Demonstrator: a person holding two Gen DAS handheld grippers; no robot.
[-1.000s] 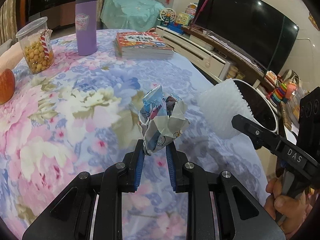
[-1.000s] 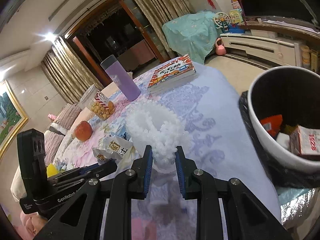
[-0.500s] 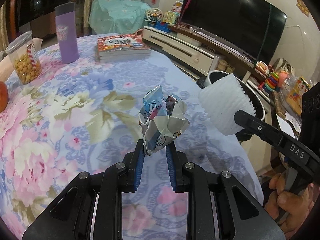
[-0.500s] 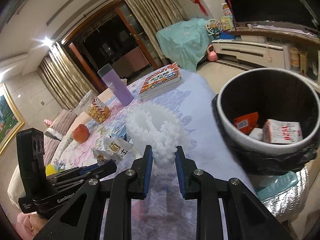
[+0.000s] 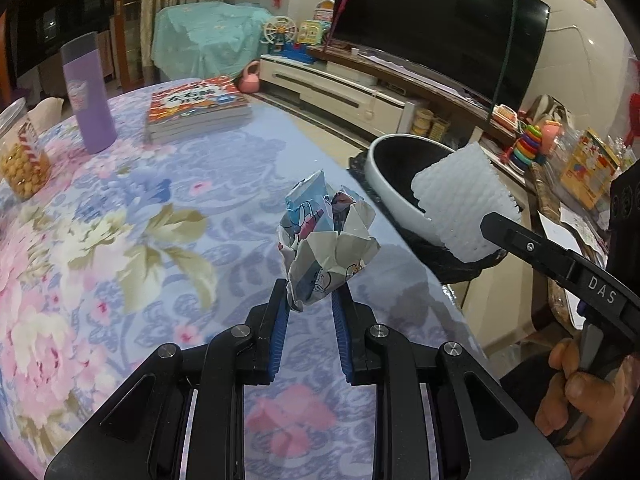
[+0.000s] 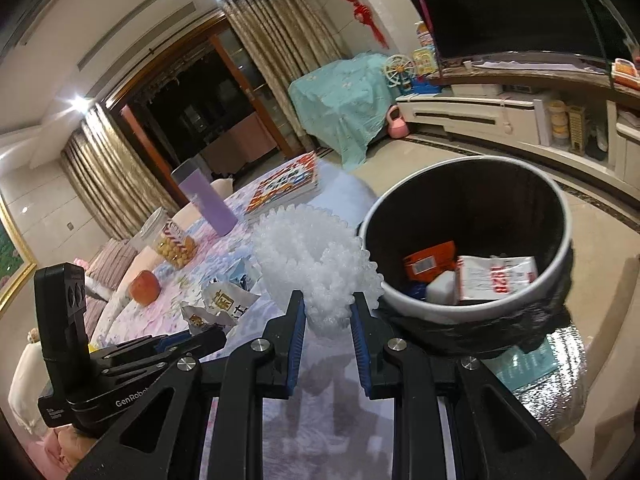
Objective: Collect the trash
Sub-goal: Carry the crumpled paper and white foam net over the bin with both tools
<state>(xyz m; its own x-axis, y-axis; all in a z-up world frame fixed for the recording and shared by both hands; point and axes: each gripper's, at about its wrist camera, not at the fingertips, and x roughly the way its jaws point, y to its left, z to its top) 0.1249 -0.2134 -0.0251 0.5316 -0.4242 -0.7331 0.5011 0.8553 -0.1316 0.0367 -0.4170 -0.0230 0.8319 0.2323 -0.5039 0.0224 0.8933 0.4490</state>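
Observation:
My left gripper [image 5: 309,294] is shut on a crumpled blue and white wrapper [image 5: 326,240] and holds it above the floral tablecloth [image 5: 120,216]. My right gripper [image 6: 329,304] is shut on a white foam fruit net [image 6: 312,252], next to the rim of the white trash bin [image 6: 472,300]. The bin has a black liner and holds an orange packet and a white carton. In the left wrist view the foam net [image 5: 464,204] hangs beside the bin [image 5: 396,184], just off the table's right edge. The wrapper also shows in the right wrist view [image 6: 224,300].
On the table stand a purple tumbler [image 5: 88,96], a stack of books [image 5: 196,108], a jar of snacks [image 5: 20,152] and an apple [image 6: 145,287]. A TV and low cabinet line the far wall [image 5: 360,84]. The floor lies beyond the bin.
Both grippers have moved toward the table's right edge and the bin. The bin now looms larger and closer to the foam net. Both grips are unchanged.

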